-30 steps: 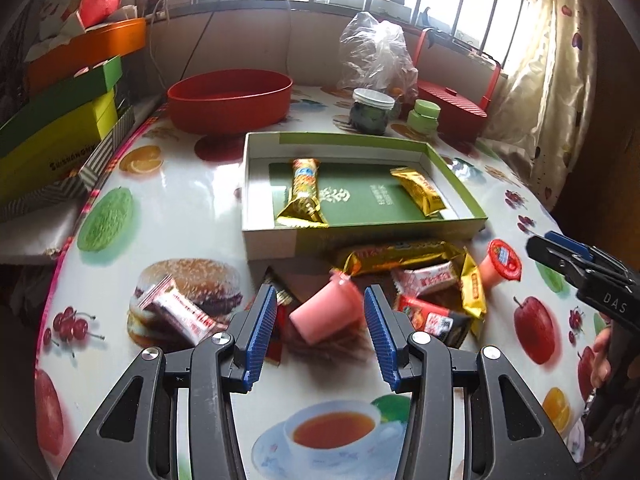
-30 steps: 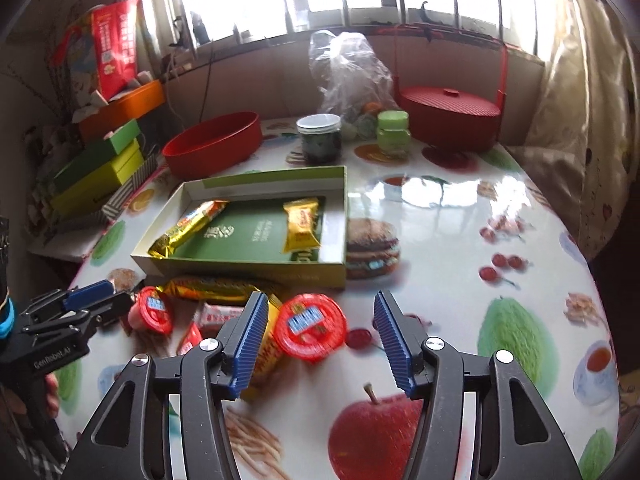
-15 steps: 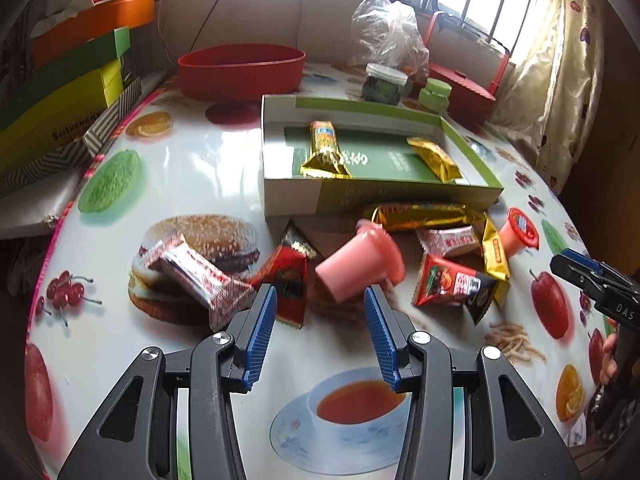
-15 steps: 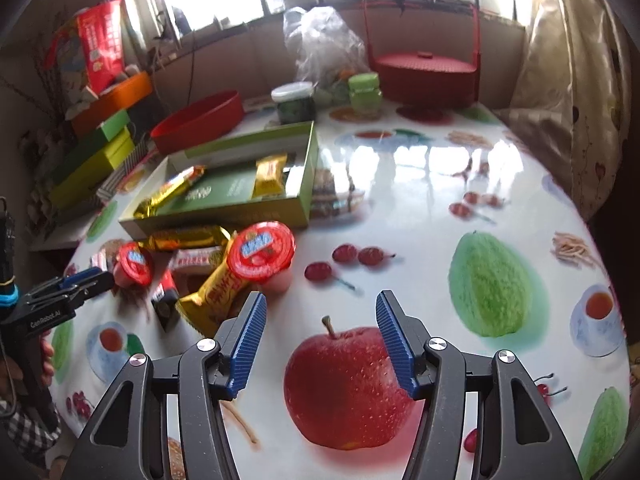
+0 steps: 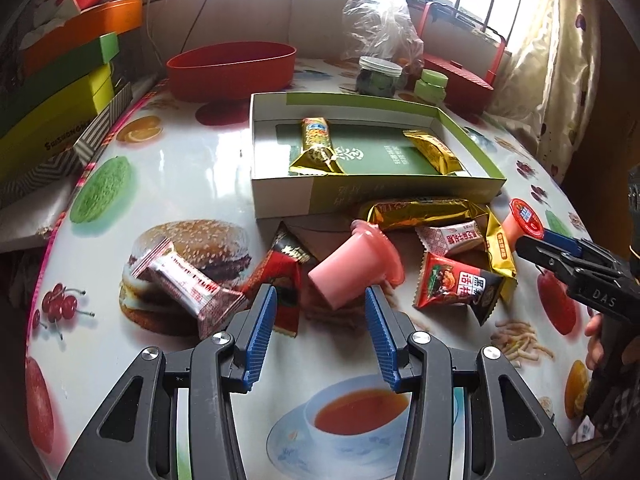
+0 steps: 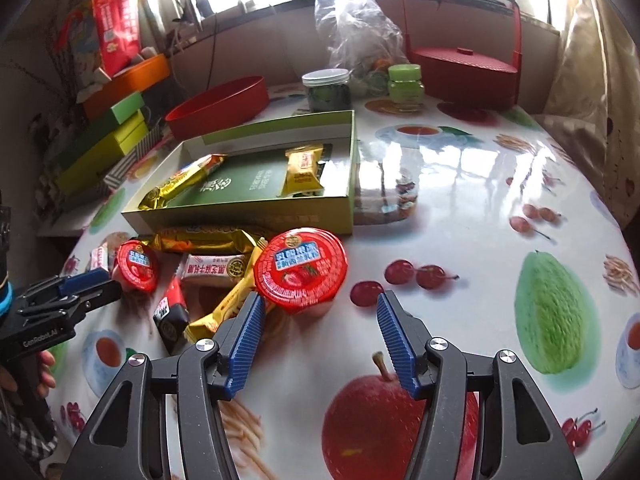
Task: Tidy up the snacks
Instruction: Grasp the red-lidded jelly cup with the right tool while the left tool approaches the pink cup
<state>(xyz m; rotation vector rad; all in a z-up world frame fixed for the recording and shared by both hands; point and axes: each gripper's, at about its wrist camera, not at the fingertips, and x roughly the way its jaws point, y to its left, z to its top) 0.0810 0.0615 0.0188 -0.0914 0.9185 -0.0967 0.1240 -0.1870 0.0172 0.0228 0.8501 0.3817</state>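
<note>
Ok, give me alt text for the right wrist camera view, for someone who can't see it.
An open right hand-held gripper points at a red-lidded jelly cup beside a pile of wrapped snacks on a fruit-print table. Behind them, a green box holds two gold-wrapped snacks; the left hand-held gripper reaches toward a second cup.

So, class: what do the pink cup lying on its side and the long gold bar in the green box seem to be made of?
Pink cup: probably smooth moulded plastic, going by its even, slightly shiny wall. Gold bar: likely metallised foil wrapper, crinkled and mirror-bright.

Each black hand-held gripper point(image 5: 320, 324) has ribbed blue pads point(image 6: 244, 344), silver screws and white lettering.
</note>
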